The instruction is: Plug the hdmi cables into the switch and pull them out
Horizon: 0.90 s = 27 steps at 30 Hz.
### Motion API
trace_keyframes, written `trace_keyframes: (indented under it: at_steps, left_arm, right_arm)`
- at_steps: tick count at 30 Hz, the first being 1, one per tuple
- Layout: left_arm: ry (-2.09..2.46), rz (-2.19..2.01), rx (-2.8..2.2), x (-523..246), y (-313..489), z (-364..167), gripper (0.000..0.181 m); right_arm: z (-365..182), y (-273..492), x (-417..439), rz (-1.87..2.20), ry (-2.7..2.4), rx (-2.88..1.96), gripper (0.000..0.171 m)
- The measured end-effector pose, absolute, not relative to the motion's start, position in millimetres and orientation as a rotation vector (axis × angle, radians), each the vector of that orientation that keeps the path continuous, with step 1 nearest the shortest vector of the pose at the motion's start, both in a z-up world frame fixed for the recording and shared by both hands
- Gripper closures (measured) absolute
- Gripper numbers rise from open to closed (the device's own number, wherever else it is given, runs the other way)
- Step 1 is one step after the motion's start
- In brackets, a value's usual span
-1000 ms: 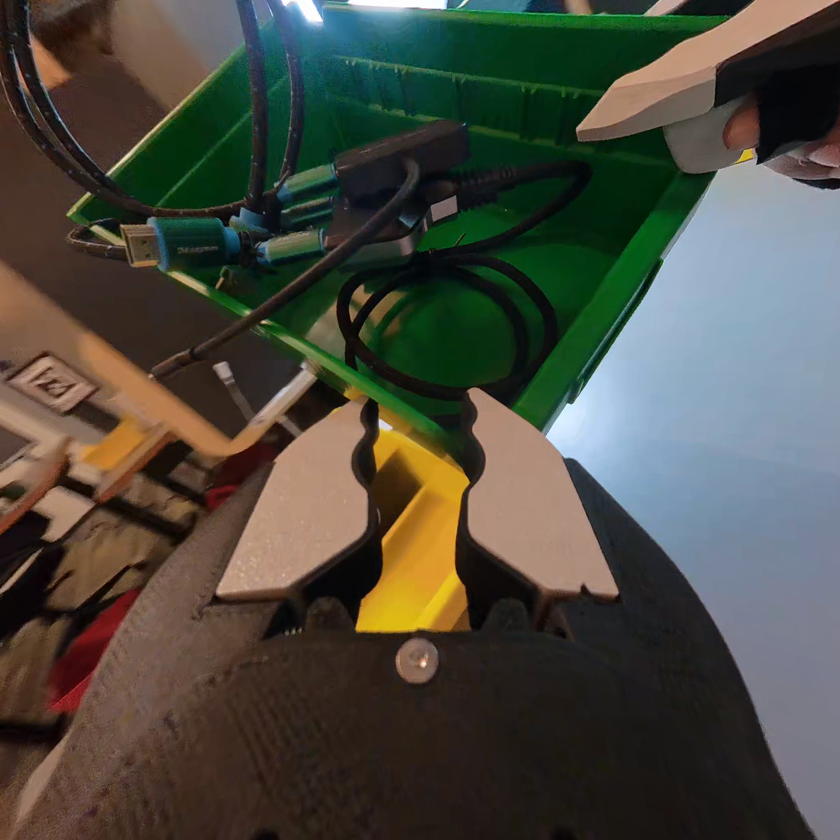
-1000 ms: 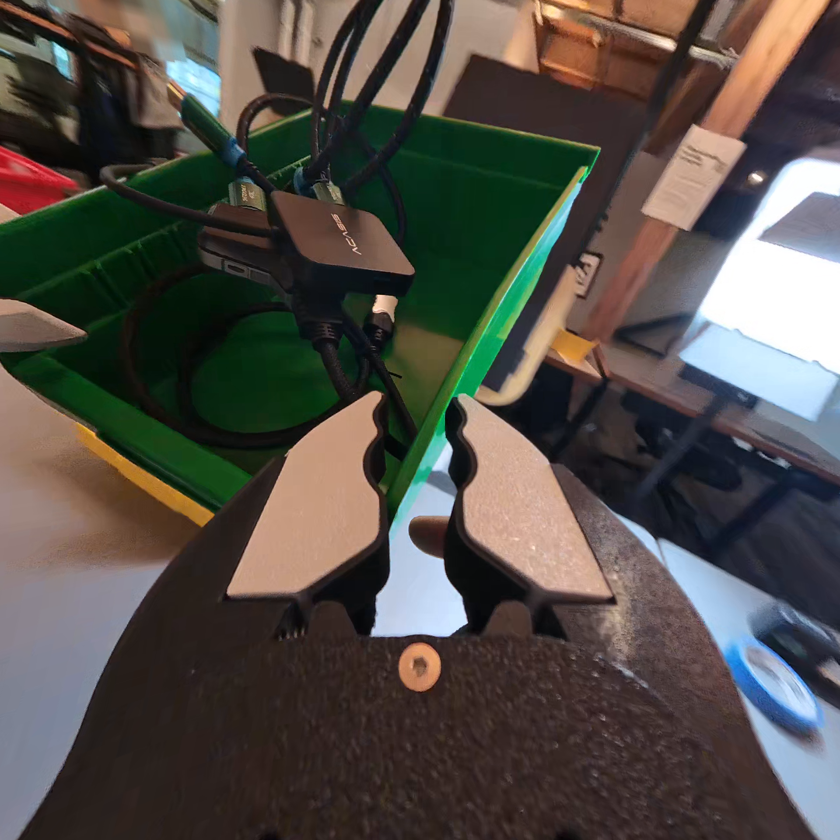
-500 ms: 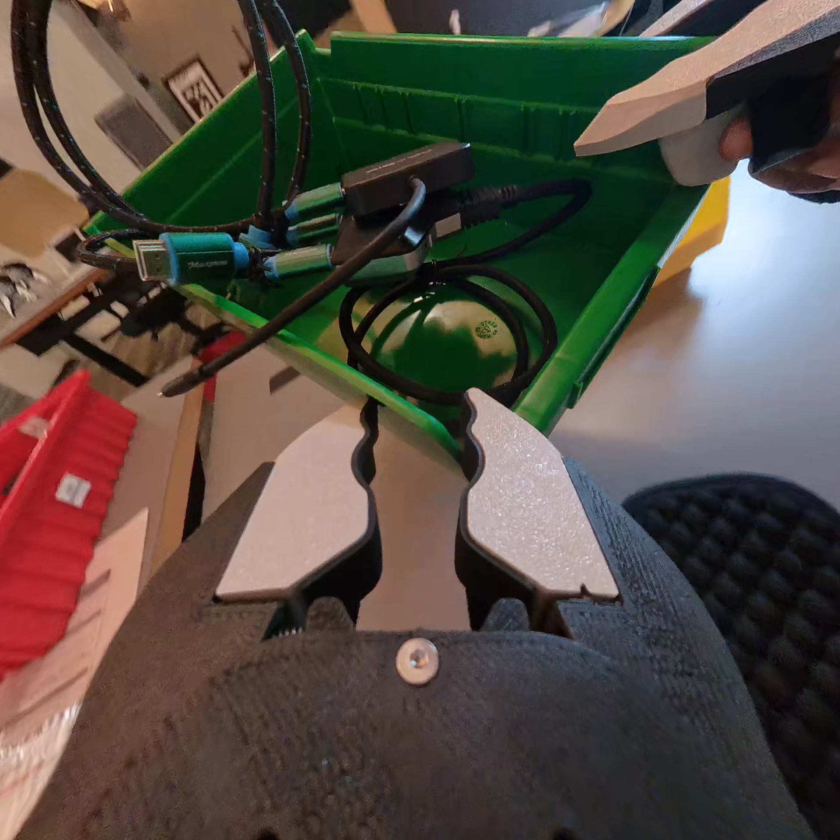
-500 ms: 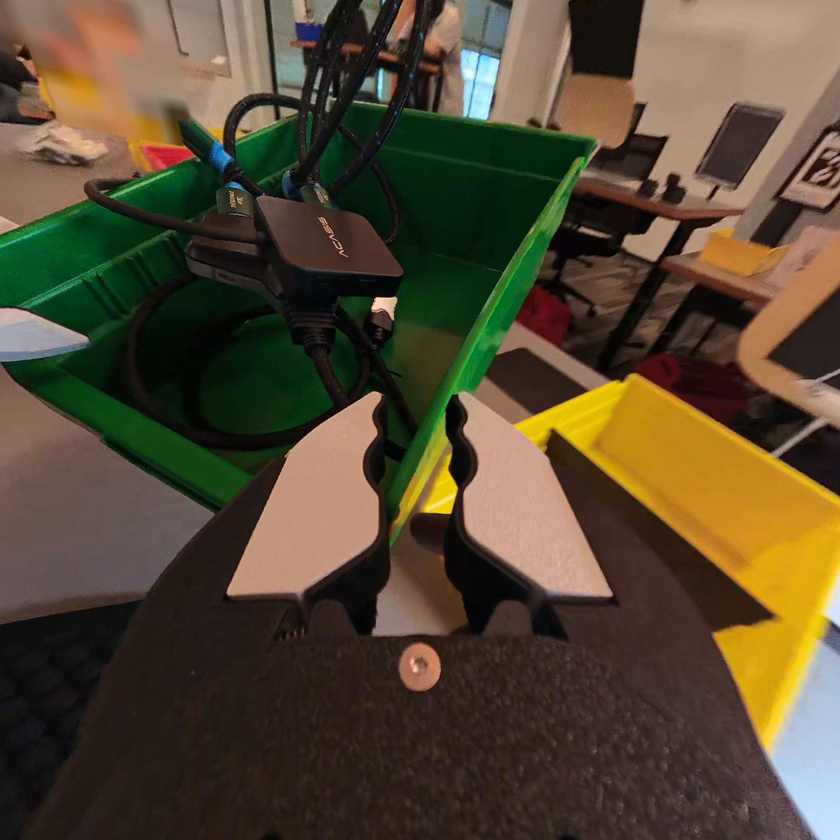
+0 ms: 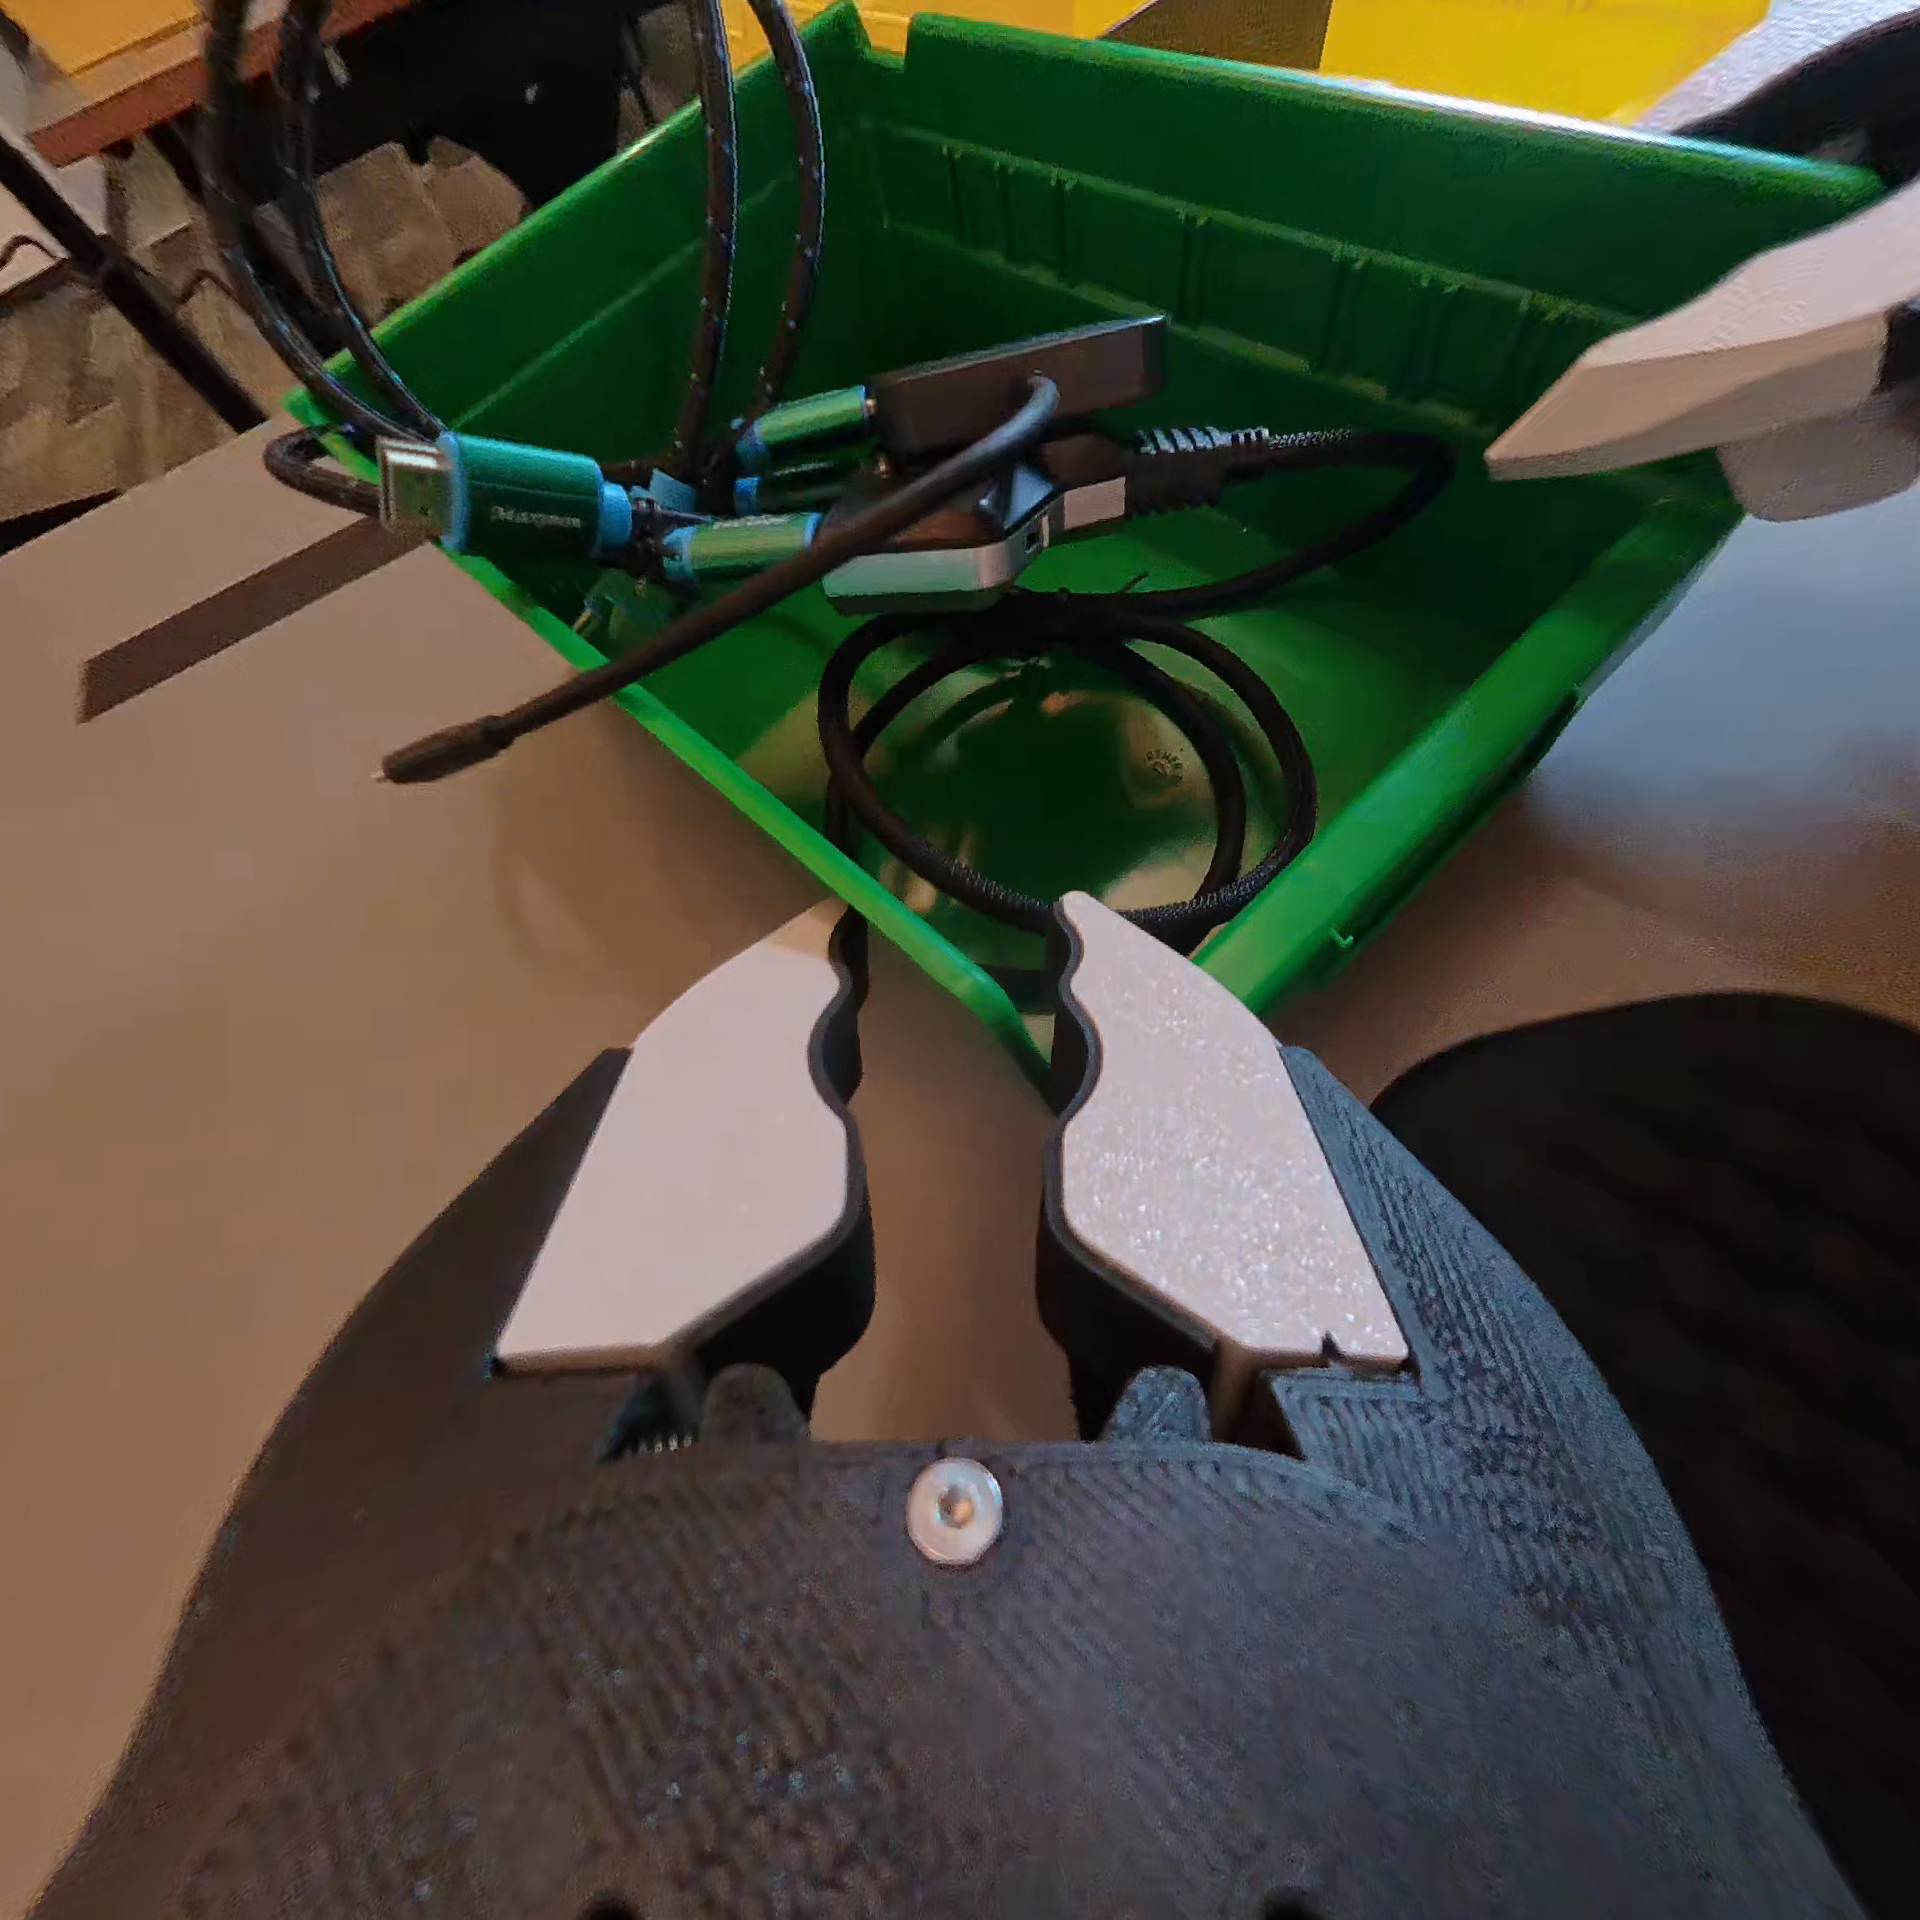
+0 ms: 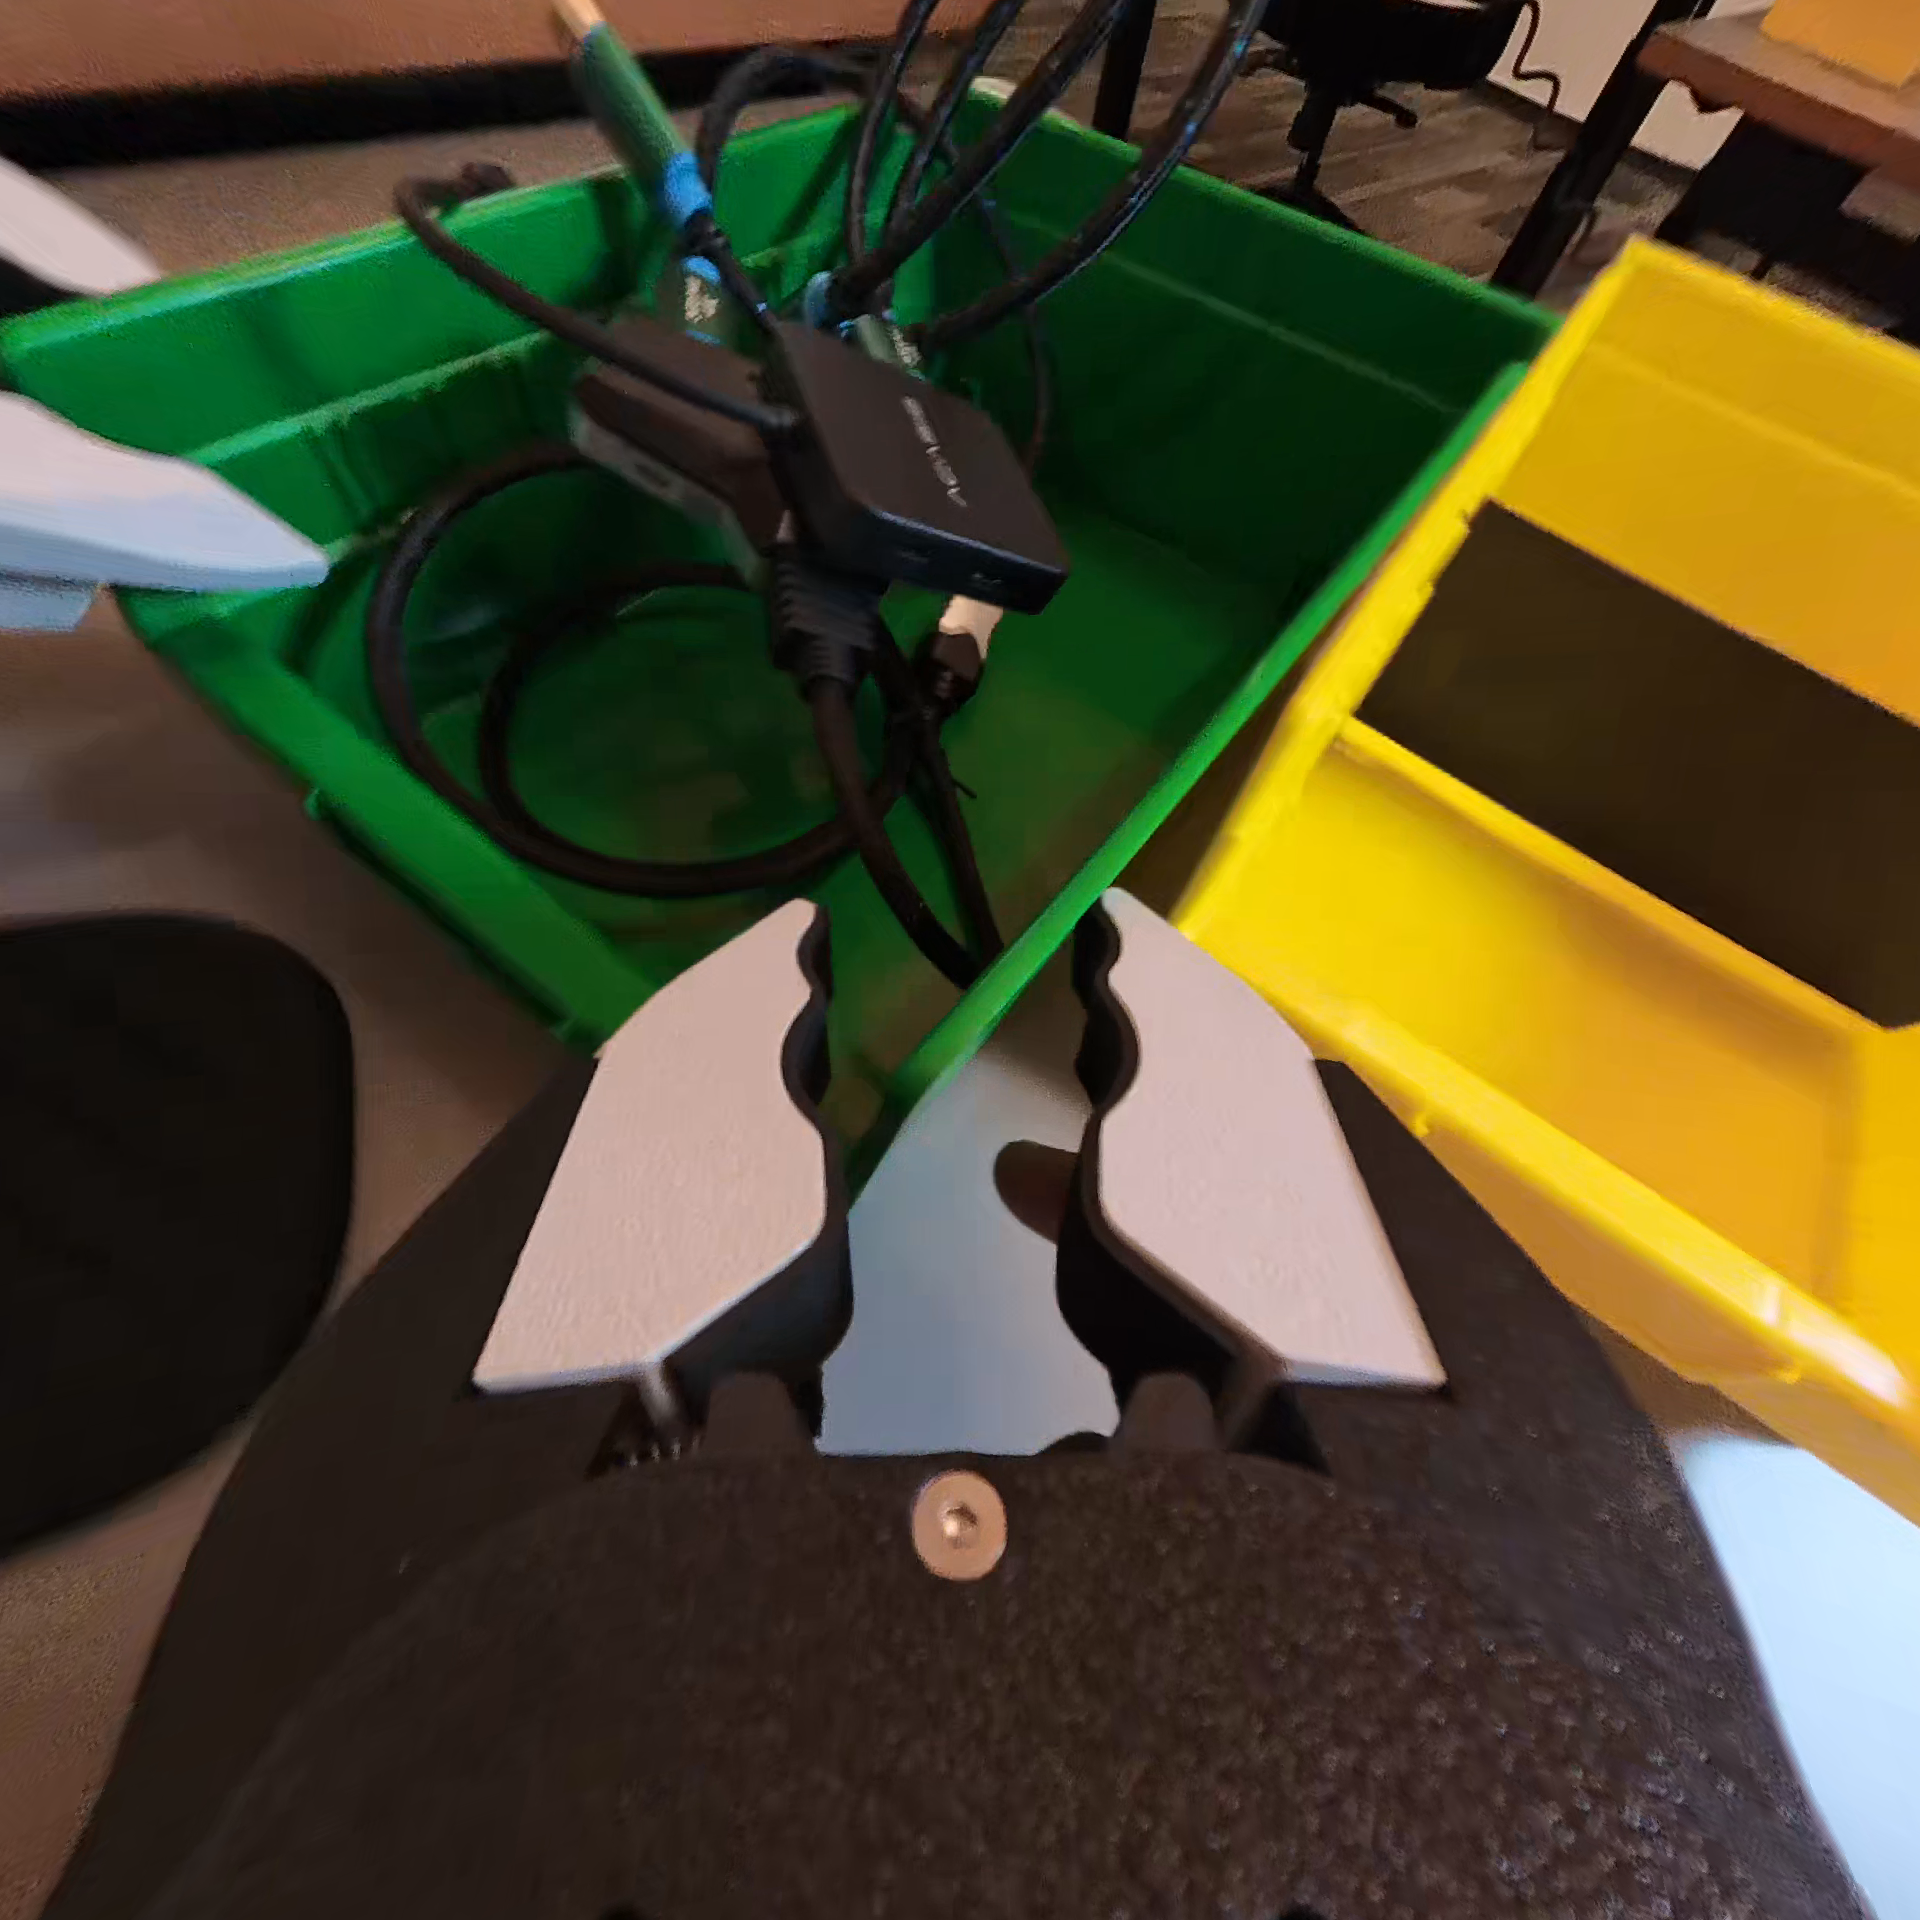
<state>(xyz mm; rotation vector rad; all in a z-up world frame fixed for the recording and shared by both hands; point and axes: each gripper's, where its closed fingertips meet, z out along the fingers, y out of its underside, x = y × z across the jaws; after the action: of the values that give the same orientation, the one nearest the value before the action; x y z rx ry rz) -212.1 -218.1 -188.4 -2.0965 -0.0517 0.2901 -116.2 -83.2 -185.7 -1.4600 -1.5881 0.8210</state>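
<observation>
A green bin (image 5: pixel 1351 260) stands on the table and holds a black HDMI switch (image 5: pixel 1018 384), seen also in the right wrist view (image 6: pixel 914 478). Green-blue HDMI plugs (image 5: pixel 800 426) sit in the switch. One loose plug (image 5: pixel 520 499) rests on the bin's rim. A grey hub (image 5: pixel 935 561) lies under the switch, above a coiled black cable (image 5: pixel 1060 779). My left gripper (image 5: pixel 956 914) is closed on the bin's near corner. My right gripper (image 6: pixel 951 914) is open, with the bin's rim (image 6: pixel 1247 707) running between its jaws.
A yellow bin (image 6: pixel 1558 935) stands right against the green bin's side. A black mat (image 5: pixel 1662 1247) lies on the tan table (image 5: pixel 260 987) in front of the bin. A thin black cable end (image 5: pixel 447 748) hangs out over the rim. Office desks stand behind.
The green bin moved along with both grippers and now sits on the table beside the yellow bin. The right gripper's jaws have widened around the rim. The left jaws keep the same gap.
</observation>
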Motion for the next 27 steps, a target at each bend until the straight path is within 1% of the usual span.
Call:
trace_keyframes:
  at_steps: [1, 3, 5, 6, 8, 10, 11, 12, 13, 14, 15, 17, 18, 19, 20, 21, 24, 27]
  left_arm:
    - [-0.027, 0.263, -2.084, -206.5, -209.0, -189.2, 0.147]
    - [0.039, 0.244, -2.068, -197.4, -195.5, -183.6, 0.145]
    - [0.062, 0.332, -1.969, -201.0, -188.4, -153.2, 0.144]
    - [0.089, 0.361, -1.934, -199.1, -186.9, -136.8, 0.144]
    - [0.205, 0.392, -1.916, -181.9, -180.7, -113.9, 0.141]
    - [0.379, 0.377, -2.000, -152.0, -170.7, -116.5, 0.134]
    - [0.484, 0.347, -2.074, -135.0, -166.5, -128.1, 0.129]
    - [0.590, 0.328, -2.153, -120.9, -163.7, -143.2, 0.125]
    - [0.684, 0.345, -2.214, -113.0, -160.0, -157.4, 0.125]
    - [0.764, 0.381, -2.264, -110.7, -155.6, -171.1, 0.126]
    - [0.831, 0.402, -2.323, -110.8, -152.4, -186.2, 0.125]
    - [0.921, 0.408, -2.427, -114.7, -147.3, -212.1, 0.126]
    - [0.955, 0.392, -2.456, -115.7, -144.8, -221.7, 0.133]
    - [0.987, 0.343, -2.477, -113.7, -143.9, -229.7, 0.139]
    - [1.001, 0.277, -2.498, -109.9, -144.9, -235.3, 0.150]
    - [0.989, 0.250, -2.508, -108.9, -144.5, -237.0, 0.154]
    - [0.932, 0.245, -2.510, -109.6, -144.4, -236.8, 0.153]
    - [0.857, 0.289, -2.515, -108.8, -147.4, -236.8, 0.151]
  right_arm:
    - [-186.1, -78.5, -104.5, 0.801, -1.622, -1.447, 0.120]
    - [-180.6, -72.0, -80.0, 0.810, -1.692, -1.412, 0.119]
    - [-165.3, -56.8, -59.1, 0.757, -1.744, -1.306, 0.115]
    - [-160.3, -47.0, -50.5, 0.709, -1.796, -1.244, 0.108]
    - [-164.3, -20.0, -36.1, 0.561, -1.949, -1.173, 0.111]
    - [-173.5, 22.1, -32.0, 0.349, -2.030, -1.119, 0.106]
    - [-182.6, 39.6, -30.8, 0.272, -2.086, -1.099, 0.104]
    - [-195.9, 57.5, -28.2, 0.182, -2.152, -1.124, 0.097]
    - [-209.2, 74.3, -26.2, 0.093, -2.211, -1.136, 0.093]
    - [-219.5, 89.2, -27.2, 0.024, -2.237, -1.126, 0.094]
    - [-228.8, 102.7, -28.2, -0.039, -2.252, -1.112, 0.101]
    - [-246.3, 116.0, -24.2, -0.086, -2.303, -1.135, 0.126]
    - [-248.3, 112.4, -23.8, -0.018, -2.301, -1.159, 0.136]
    - [-247.7, 111.9, -22.0, -0.002, -2.284, -1.163, 0.135]
    - [-245.6, 111.2, -18.1, 0.001, -2.262, -1.161, 0.135]
    - [-242.5, 109.4, -12.4, 0.010, -2.233, -1.175, 0.136]
    - [-237.0, 102.9, 17.7, 0.006, -2.167, -1.241, 0.138]
    - [-235.0, 107.2, 59.2, -0.114, -2.128, -1.224, 0.141]
